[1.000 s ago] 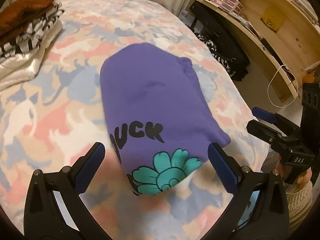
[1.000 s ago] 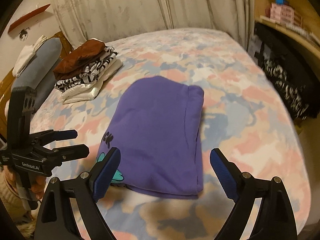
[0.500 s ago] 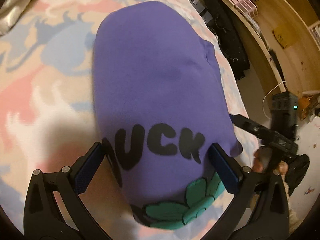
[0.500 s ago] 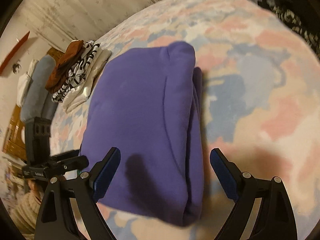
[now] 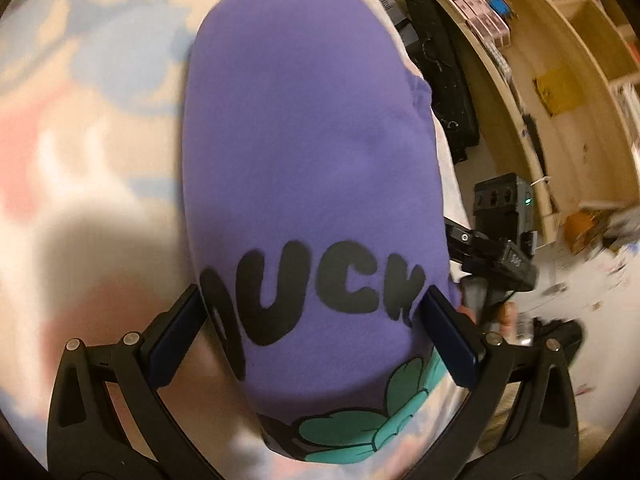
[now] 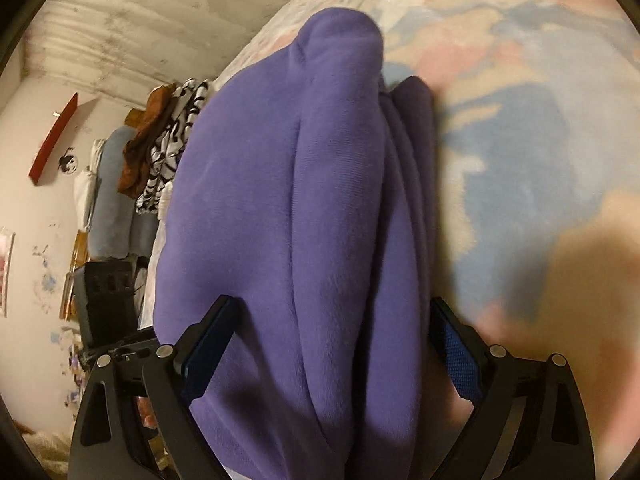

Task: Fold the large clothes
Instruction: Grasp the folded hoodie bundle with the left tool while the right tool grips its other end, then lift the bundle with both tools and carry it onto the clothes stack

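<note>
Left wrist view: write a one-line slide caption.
Open left gripper straddles the folded purple fleece sweatshirt on the pastel patterned bedspread, jaws either side of its black lettering.

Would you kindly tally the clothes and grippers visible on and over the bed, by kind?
Purple folded sweatshirt: 1
Garments in the folded stack behind it (brown, black-and-white patterned, white at the bottom): 3
Grippers, both open astride the sweatshirt (left gripper, right gripper): 2
Total: 6
</note>
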### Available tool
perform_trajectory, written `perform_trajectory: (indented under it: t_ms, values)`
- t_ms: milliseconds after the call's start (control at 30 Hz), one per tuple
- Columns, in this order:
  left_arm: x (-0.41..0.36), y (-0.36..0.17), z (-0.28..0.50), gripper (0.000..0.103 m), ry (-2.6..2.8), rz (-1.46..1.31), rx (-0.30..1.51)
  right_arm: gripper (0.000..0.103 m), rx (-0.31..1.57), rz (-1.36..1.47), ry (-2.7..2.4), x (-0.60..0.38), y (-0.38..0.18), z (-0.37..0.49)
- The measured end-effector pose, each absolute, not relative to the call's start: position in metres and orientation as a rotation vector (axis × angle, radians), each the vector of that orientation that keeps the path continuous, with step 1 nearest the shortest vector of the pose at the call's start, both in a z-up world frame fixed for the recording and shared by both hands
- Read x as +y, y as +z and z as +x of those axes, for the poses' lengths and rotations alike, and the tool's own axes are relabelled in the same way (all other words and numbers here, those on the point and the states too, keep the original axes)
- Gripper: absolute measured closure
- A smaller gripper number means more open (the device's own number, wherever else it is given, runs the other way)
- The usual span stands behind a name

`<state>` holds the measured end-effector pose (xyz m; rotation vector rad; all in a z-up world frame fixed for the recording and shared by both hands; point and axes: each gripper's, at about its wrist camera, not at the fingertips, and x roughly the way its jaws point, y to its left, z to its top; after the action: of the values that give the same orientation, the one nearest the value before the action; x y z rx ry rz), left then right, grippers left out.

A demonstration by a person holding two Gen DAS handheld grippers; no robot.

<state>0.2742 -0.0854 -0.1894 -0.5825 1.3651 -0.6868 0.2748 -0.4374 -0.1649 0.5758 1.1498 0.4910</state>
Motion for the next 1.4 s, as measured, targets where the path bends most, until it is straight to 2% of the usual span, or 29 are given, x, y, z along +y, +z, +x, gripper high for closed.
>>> perform_trajectory:
  t_ms: [167,333,633,700,733,833,900,1200,1400]
  values:
    - [-0.091,-0.199,0.275,0.0,-0.71,-0.609,1.361,0.011,1.139,0.6,0.526,-0.442,-0.17,0.277]
    - [-0.101,-0.198,0.273,0.0,-0.692,-0.602,1.369,0.02,1.131,0.639,0.566,-0.451,-0.171,0.27]
    - [-0.114,-0.201,0.27,0.0,-0.714,-0.599,1.405,0.022,1.131,0.587,0.615,-0.447,-0.168,0.26]
    - [-0.119,-0.198,0.267,0.001,-0.692,-0.585,1.377,0.029,1.109,0.574,0.607,-0.445,-0.163,0.257]
    - [-0.121,-0.195,0.265,0.002,-0.677,-0.575,1.357,0.038,1.094,0.564,0.608,-0.441,-0.16,0.255]
    - [-0.123,-0.184,0.259,0.011,-0.66,-0.525,1.313,0.055,1.047,0.505,0.585,-0.435,-0.148,0.249]
    - [-0.125,-0.173,0.255,0.015,-0.656,-0.48,1.28,0.058,1.027,0.484,0.573,-0.432,-0.141,0.243]
    - [-0.112,-0.118,0.235,0.017,-0.651,-0.391,1.146,0.062,0.947,0.425,0.544,-0.401,-0.108,0.208]
    - [-0.072,-0.071,0.223,0.017,-0.644,-0.393,1.076,0.062,0.89,0.425,0.566,-0.379,-0.074,0.183]
